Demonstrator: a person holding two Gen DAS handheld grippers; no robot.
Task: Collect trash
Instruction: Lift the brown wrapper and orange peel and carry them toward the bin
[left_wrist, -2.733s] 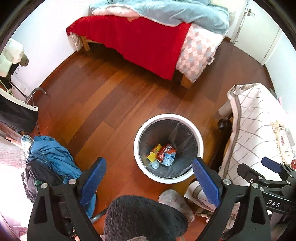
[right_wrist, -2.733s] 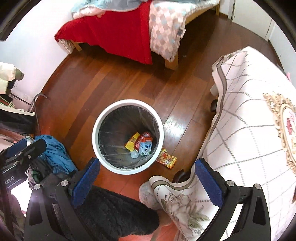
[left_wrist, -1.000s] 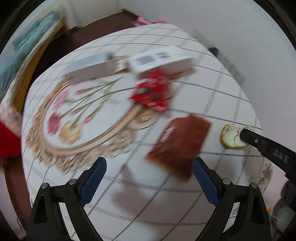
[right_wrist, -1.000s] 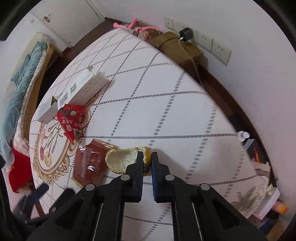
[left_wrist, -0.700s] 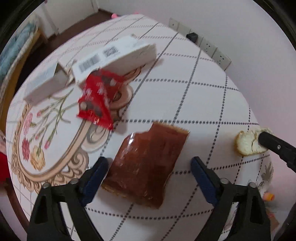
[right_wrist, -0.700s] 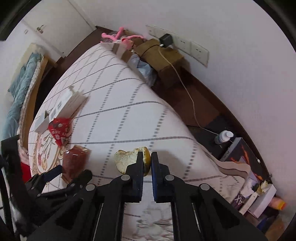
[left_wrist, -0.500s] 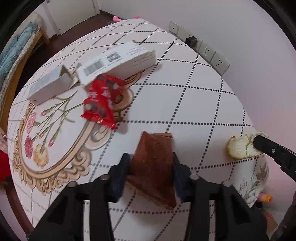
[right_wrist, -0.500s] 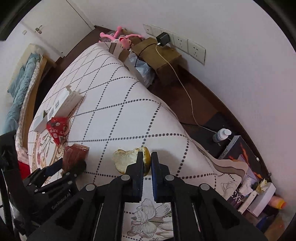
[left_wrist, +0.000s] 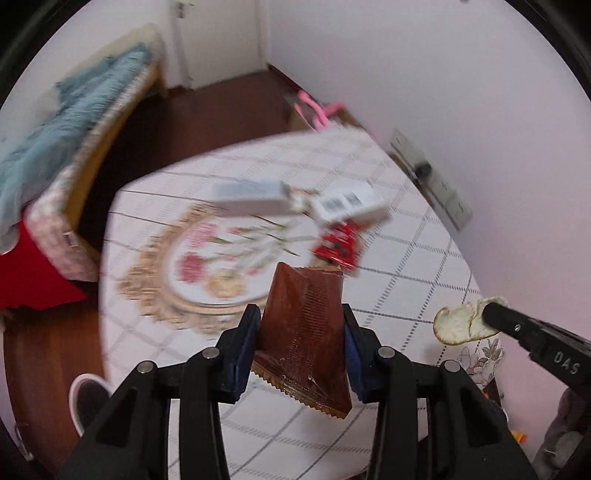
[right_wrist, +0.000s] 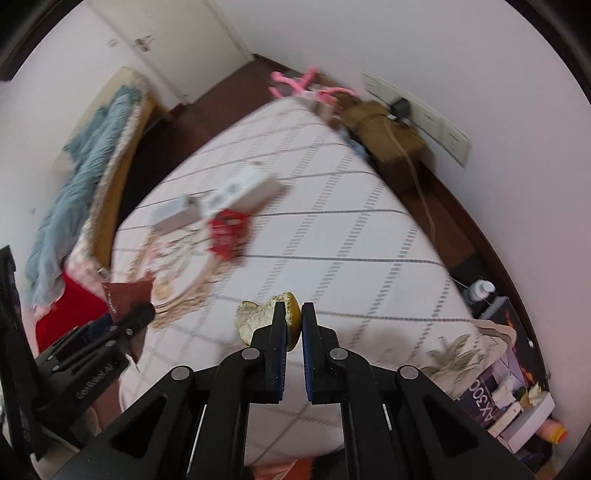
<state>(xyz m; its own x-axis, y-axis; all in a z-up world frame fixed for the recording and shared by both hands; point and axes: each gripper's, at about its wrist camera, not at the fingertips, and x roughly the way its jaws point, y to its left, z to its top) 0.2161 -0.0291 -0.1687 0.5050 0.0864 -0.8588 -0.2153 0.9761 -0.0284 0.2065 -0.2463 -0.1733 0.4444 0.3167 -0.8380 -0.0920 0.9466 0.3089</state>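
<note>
Left tool (left_wrist: 300, 341) clamps brown crinkled foil wrapper (left_wrist: 304, 332); right tool (right_wrist: 293, 328) pinches pale orange peel (right_wrist: 258, 317). Red crumpled wrapper (left_wrist: 338, 245), two white cartons (left_wrist: 349, 205) left on far bench (left_wrist: 406, 266); binning pending.

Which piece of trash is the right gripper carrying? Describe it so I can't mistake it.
Above the checked tablecloth, look at the right gripper. Pinched there is a curled fruit peel, pale and pithy inside, yellow-brown outside, unlike the flat brown wrapper in the left gripper.
</note>
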